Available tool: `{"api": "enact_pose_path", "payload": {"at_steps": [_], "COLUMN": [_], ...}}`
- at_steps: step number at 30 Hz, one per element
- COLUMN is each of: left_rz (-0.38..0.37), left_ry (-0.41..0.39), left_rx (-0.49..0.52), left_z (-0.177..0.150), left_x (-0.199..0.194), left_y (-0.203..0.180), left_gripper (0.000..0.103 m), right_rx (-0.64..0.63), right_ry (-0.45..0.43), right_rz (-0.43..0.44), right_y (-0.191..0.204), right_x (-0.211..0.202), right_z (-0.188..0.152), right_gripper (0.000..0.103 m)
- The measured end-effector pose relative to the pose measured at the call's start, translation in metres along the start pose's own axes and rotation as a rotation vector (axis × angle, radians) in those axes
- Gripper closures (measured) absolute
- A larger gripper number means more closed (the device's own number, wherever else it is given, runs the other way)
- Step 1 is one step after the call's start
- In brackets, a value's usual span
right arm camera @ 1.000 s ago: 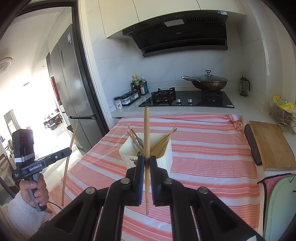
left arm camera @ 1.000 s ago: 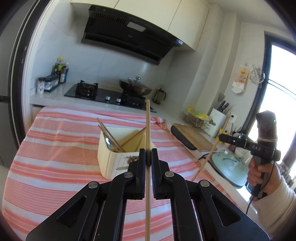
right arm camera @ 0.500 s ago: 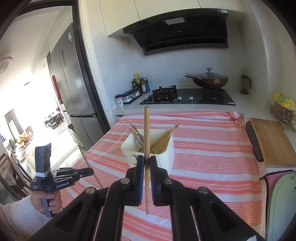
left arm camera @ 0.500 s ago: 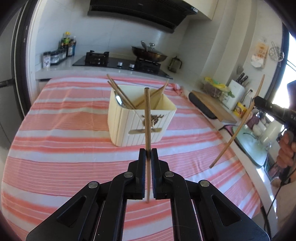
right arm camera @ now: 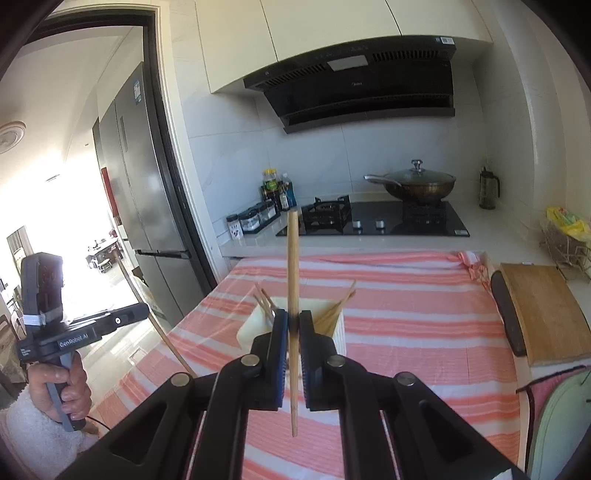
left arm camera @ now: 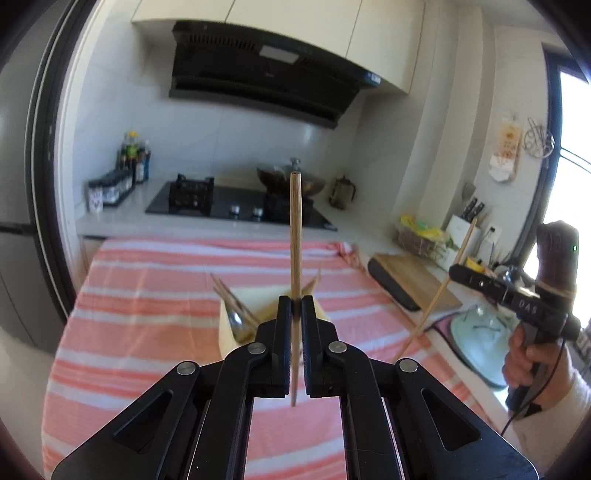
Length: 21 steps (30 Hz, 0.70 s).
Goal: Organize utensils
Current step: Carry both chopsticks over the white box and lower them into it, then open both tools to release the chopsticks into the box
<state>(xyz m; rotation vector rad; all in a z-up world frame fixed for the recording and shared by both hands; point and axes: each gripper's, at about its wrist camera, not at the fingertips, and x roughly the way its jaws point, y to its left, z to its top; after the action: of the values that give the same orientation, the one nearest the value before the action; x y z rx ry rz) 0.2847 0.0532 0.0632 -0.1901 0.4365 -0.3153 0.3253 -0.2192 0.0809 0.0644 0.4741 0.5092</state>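
The utensil holder [right arm camera: 295,332] stands mid-way on the striped tablecloth [right arm camera: 424,317], with bare cloth on all sides. Its opening is partly obstructed by leaning chopsticks [right arm camera: 334,308] at both ends. The right side is bounded by the cutting board [right arm camera: 546,310], well apart

Setting: a home kitchen. A black range hood [right arm camera: 354,85] is mounted under cream wall cabinets [right arm camera: 332,33], above a gas hob [right arm camera: 373,219] on which a lidded wok [right arm camera: 413,182] is set. A steel fridge [right arm camera: 144,206] is seen far left; a knife block [left arm camera: 461,227] and cutting board [right arm camera: 543,310] are noted right.
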Motion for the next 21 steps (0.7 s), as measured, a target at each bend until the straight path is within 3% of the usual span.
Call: {"api": "enact_pose_path", "payload": {"at_steps": [4,7,12,17,18,19,20,21], "left_rz": [0.090,0.109,0.123,0.128,0.132,0.137,0.149,0.166], "left_ry": [-0.080,-0.019,0.149,0.269,0.286,0.303,0.315,0.309], "left_rx": [0.038,0.013,-0.016,-0.076,-0.091,-0.104,-0.109,-0.105], "left_z": [0.037,0.042,0.023,-0.002,-0.006,-0.010,-0.013,-0.015], "left_x": [0.034,0.078,0.144,0.182,0.184,0.184,0.183,0.179], "left_y": [-0.001,0.008,0.025,0.044,0.046,0.048,0.049,0.048], "left_gripper": [0.100,0.100,0.100,0.099,0.096,0.079,0.048,0.036], "right_rx": [-0.048,-0.079,-0.112,-0.041,-0.025,-0.012,0.000,0.012], "right_ry": [-0.129,-0.176,-0.029,0.218,0.250,0.280,0.297,0.304], "right_rz": [-0.020,-0.023,-0.054,-0.024,-0.022,-0.024,-0.021,-0.014], "right_y": [0.015,0.022,0.017,-0.003,-0.006,-0.007,-0.007,-0.008], "right_x": [0.021,0.050,0.133,0.208,0.217,0.224,0.228,0.229], "right_z": [0.035,0.049,0.038,0.005,0.000,-0.004,-0.007,-0.008], "right_gripper": [0.096,0.096,0.096,0.096,0.093,0.092,0.092,0.091]}}
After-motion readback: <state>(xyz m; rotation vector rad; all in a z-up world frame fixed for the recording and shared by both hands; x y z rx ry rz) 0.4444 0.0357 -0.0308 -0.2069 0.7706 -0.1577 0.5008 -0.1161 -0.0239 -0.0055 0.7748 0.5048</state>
